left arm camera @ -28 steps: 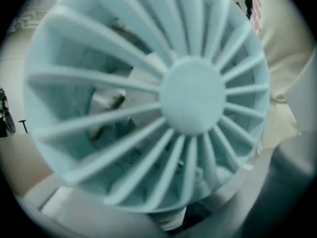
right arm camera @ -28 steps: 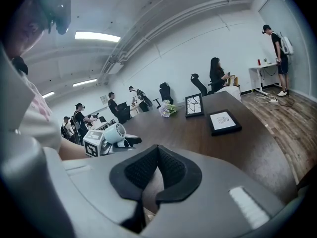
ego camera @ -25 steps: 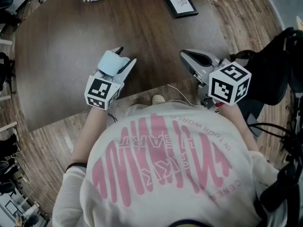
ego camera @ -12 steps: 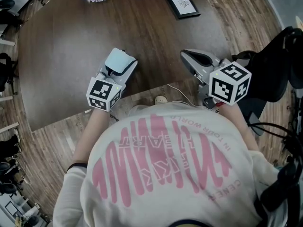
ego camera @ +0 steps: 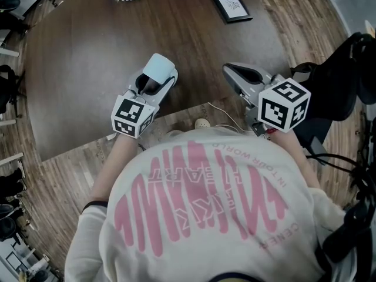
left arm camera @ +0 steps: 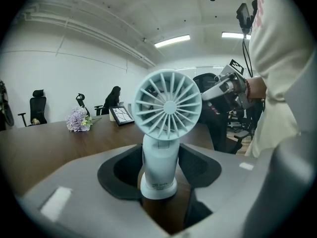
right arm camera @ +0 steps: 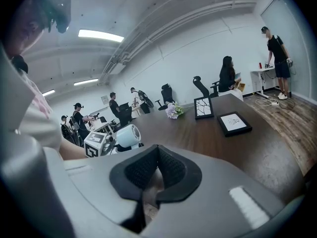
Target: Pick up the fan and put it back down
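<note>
Over the near edge of the bench [ego camera: 88,51], the fan [left arm camera: 166,128], pinched upright by its handle in the left claw [left arm camera: 161,171], is best lowered level until seated, then released, the right claw [right arm camera: 156,175] pressed together, empty, alongside.

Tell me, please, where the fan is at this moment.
In the head view the fan is left of centre, its handle clamped in the left gripper, by the near edge of the brown table.
</note>
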A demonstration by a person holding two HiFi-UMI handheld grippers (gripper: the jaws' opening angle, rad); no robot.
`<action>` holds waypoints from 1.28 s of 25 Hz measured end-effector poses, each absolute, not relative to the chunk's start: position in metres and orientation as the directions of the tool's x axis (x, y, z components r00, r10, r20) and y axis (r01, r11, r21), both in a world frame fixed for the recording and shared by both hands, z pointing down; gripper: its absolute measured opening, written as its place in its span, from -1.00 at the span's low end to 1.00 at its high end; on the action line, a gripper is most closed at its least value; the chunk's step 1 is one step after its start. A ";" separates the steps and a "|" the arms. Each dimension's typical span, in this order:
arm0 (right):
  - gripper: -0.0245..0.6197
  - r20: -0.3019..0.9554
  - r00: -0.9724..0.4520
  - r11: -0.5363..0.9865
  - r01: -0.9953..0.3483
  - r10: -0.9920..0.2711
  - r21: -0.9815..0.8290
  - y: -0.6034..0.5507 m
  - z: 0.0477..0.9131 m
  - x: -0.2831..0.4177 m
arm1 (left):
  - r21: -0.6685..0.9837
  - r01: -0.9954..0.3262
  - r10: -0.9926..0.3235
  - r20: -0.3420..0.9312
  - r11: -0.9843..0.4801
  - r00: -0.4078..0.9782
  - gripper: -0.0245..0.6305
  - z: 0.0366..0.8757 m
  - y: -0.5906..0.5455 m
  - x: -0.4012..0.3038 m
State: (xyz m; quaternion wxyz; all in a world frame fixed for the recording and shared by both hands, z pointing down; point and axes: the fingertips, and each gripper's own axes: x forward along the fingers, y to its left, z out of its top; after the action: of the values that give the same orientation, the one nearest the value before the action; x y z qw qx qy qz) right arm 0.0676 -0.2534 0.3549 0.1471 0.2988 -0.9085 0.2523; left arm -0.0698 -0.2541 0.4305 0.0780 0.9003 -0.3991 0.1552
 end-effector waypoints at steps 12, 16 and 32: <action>-0.90 0.408 -0.774 0.675 -0.627 -0.485 -0.388 -0.240 0.351 0.048 | 0.039 -0.740 -0.691 0.327 -0.672 0.645 -0.26 0.417 -0.235 -0.087; -0.90 0.401 -0.778 0.681 -0.622 -0.484 -0.386 -0.234 0.347 0.036 | 0.063 -0.749 -0.705 0.294 -0.659 0.646 -0.28 0.404 -0.226 -0.099; -0.90 0.384 -0.782 0.692 -0.618 -0.491 -0.373 -0.223 0.334 -0.011 | 0.138 -0.788 -0.780 0.116 -0.601 0.615 -0.83 0.334 -0.199 -0.170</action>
State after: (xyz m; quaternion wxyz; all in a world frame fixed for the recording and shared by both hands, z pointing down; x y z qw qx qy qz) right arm -0.0113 -0.2229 0.3336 0.1281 0.3046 -0.9107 0.2477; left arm -0.1704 -0.1993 0.3344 0.0876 0.8943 -0.4382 0.0218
